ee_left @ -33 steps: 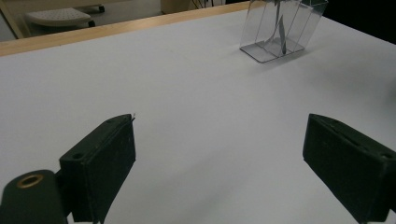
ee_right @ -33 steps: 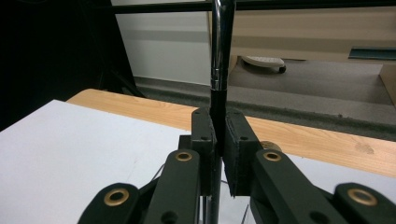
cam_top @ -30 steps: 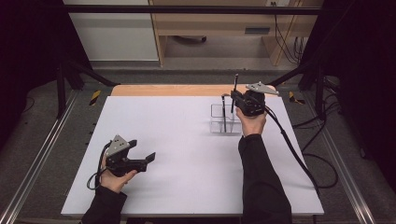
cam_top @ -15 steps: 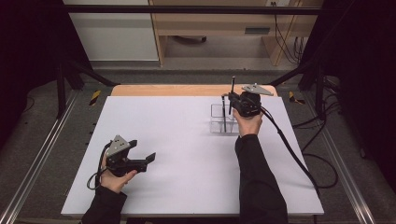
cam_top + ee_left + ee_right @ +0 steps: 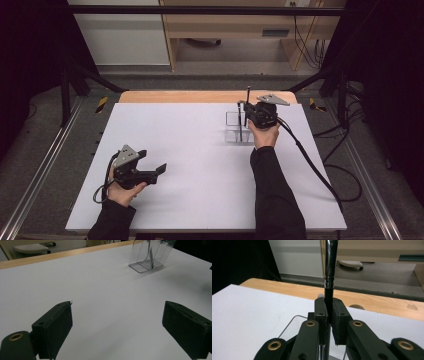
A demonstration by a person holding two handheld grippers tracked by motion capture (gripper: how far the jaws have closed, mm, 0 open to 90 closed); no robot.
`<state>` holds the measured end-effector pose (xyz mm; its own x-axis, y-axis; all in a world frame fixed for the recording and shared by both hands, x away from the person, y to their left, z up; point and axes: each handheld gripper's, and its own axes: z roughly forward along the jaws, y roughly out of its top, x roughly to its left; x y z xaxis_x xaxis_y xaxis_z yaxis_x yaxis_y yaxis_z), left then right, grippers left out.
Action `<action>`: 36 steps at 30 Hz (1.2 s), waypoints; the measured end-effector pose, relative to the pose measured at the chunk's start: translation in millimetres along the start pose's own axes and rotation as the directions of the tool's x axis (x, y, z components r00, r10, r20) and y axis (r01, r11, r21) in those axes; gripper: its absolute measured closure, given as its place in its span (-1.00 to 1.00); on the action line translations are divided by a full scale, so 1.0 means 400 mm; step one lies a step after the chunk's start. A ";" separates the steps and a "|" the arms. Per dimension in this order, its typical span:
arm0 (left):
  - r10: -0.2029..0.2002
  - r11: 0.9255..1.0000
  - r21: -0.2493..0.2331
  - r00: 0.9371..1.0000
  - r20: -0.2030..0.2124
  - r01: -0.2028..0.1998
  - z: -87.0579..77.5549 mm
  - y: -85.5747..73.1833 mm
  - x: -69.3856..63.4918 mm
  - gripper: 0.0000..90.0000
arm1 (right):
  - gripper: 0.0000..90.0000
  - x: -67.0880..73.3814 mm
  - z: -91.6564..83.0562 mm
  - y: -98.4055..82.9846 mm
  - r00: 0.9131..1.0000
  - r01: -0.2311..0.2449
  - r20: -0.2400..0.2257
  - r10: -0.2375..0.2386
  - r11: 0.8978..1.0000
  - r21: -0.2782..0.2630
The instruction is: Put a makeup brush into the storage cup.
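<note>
Right gripper (image 5: 246,112) clamps pen (image 5: 329,270) upright above clear holder (image 5: 239,127). Step: placing pen in holder. Next: lower straight, release. Left gripper (image 5: 159,170), jaws wide, idle, well apart from holder.

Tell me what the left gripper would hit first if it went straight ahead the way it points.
Probably nothing soon. The left gripper, jaws open, points across bare white table. The clear holder stands far off, to the right of its line, so it would likely pass beside it toward the wooden edge; depth is hard to judge.
</note>
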<state>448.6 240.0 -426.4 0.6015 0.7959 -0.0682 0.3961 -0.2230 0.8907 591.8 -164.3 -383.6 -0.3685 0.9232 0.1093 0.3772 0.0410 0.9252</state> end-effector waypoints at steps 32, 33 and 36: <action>-0.001 1.000 0.002 1.000 -0.001 0.001 0.000 -0.001 0.000 -0.81 | 0.87 0.006 0.018 -0.055 1.000 0.010 0.013 -0.011 0.996 0.086; -0.001 1.000 0.004 1.000 -0.001 0.001 0.001 -0.001 0.001 -0.81 | 0.87 0.006 0.018 -0.055 1.000 0.011 0.013 -0.012 0.996 0.092; 0.000 1.000 0.003 1.000 -0.001 0.000 0.001 -0.001 0.000 -0.81 | 0.86 0.004 0.016 -0.057 1.000 0.017 0.024 -0.019 0.994 0.112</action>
<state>448.6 239.8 -426.9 0.6010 0.7964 -0.0677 0.3984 -0.2250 0.8892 588.2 -161.4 -406.9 -0.3554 0.9311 0.0826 0.4636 0.0988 0.8805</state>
